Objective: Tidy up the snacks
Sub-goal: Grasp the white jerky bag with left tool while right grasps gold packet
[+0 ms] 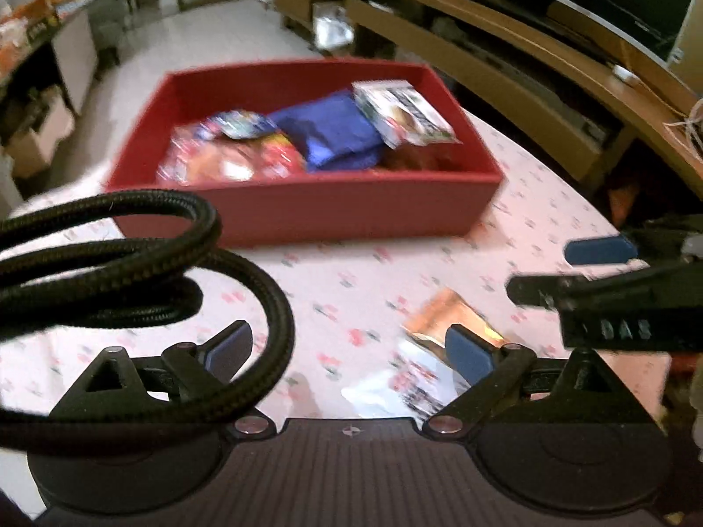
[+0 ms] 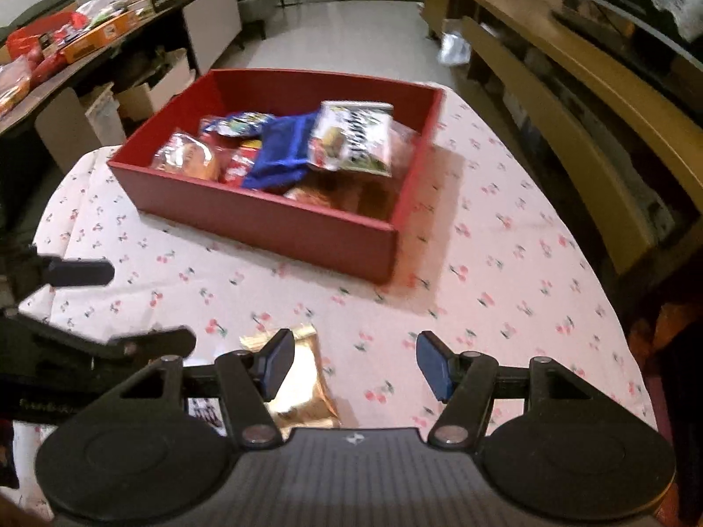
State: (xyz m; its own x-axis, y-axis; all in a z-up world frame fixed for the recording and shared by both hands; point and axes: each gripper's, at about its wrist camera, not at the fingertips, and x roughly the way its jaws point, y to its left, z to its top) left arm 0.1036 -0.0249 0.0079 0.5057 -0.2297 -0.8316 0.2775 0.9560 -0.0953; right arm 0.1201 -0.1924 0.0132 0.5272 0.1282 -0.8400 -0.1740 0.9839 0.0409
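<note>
Left wrist view showed our left gripper [image 1: 349, 351] with its jaws spread wide and nothing between them, hovering over the cherry-print tablecloth [image 1: 342, 281]. One snack remained outside the red box [image 1: 307, 215]: a gold foil packet [image 1: 443, 329], lying at about two o'clock from the midpoint of those jaws, partly tucked behind the right blue pad, with a white printed wrapper [image 1: 395, 386] just below it. Its long axis seemed to run from four o'clock up toward ten o'clock, though blur made this uncertain. From the right wrist view, our right gripper [image 2: 353, 366] was likewise wide open and empty, and the gold foil packet [image 2: 303, 377] sat at nine o'clock from its centre, behind the left pad. The red box [image 2: 272, 219], at twelve o'clock and well apart from both tools, already held several snacks, among them a blue pouch [image 2: 281, 153]. We judged neither gripper clearly nearer; either needed a small sideways shift to bracket the packet across its short side.
</note>
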